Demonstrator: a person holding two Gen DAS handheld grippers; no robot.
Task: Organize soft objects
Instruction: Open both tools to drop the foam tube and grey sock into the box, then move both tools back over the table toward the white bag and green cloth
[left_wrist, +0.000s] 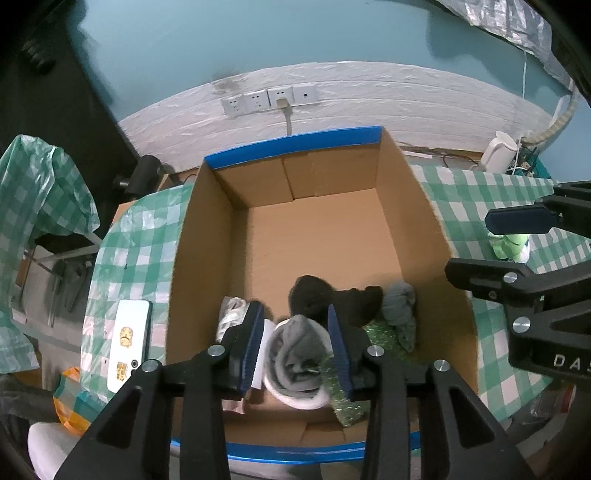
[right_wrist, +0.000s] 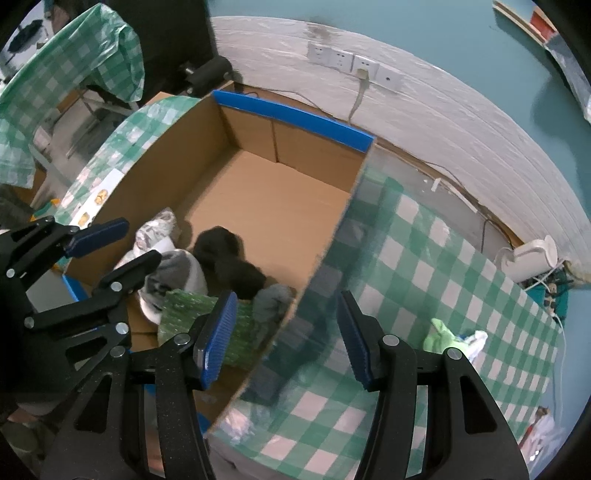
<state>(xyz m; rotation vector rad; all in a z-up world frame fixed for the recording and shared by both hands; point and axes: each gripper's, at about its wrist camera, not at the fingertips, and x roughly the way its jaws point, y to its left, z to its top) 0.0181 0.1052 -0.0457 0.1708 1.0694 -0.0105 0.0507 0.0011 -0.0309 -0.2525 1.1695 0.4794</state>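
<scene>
Just outside the left jaw of the left gripper (left_wrist: 295, 350), a crumpled white patterned cloth (left_wrist: 232, 314) is lying against the near left corner of the open brown cardboard box with blue-taped rims (left_wrist: 314, 225). The left gripper's jaws are standing partly apart over the box, and a rolled grey-and-white sock (left_wrist: 299, 363) is sitting between them (whether the pads are actually touching it cannot be told). Just ahead of the jaws a black fuzzy bundle (left_wrist: 325, 295) is resting on the box floor, and beside the right jaw a glittery green fabric piece (left_wrist: 341, 387) and a grey knitted sock (left_wrist: 399, 306) are lying. The right gripper (right_wrist: 288, 336) is hanging wide open and empty, straddling the box's right wall, with a light green soft cloth (right_wrist: 441, 334) lying to the right of its jaws on the green-and-white checked tablecloth (right_wrist: 424, 266).
</scene>
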